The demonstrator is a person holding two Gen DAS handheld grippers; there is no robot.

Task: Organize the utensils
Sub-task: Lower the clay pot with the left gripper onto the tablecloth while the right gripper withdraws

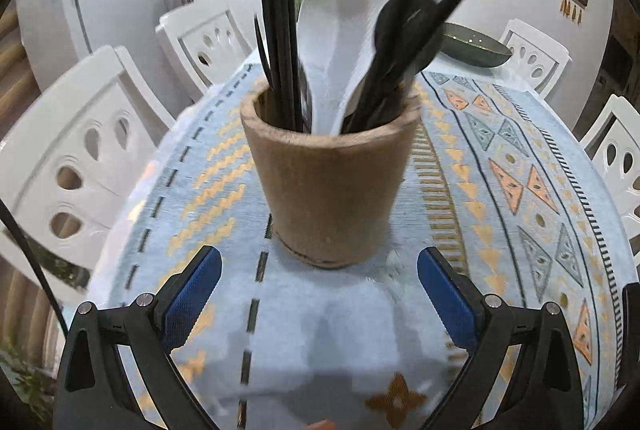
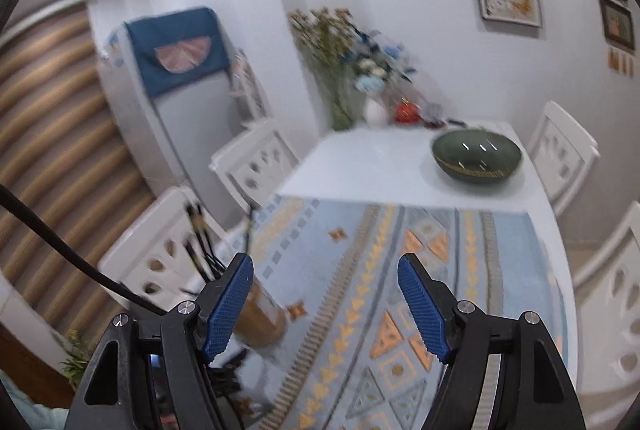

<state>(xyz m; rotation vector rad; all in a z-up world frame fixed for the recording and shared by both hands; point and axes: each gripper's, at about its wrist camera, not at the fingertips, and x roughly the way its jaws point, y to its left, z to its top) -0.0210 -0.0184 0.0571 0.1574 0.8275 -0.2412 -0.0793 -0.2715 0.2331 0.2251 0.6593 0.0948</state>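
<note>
Utensil holder: tan tapered wooden cup (image 1: 326, 186), upright on a pale-blue cloth with orange and grey triangles (image 1: 500, 166). Contents: black chopsticks with gold bands (image 1: 278, 18) leaning left, a white ceramic soup spoon (image 1: 334, 42) at centre, more black sticks (image 1: 404, 42) leaning right. Left gripper (image 1: 319, 272): blue-padded jaws spread wide, empty, just short of the cup's base. Right gripper (image 2: 325, 304): jaws apart, empty, above the cloth, cup to its left. Dark green bowl (image 2: 476, 158) on the bare white table (image 2: 360, 166) beyond.
</note>
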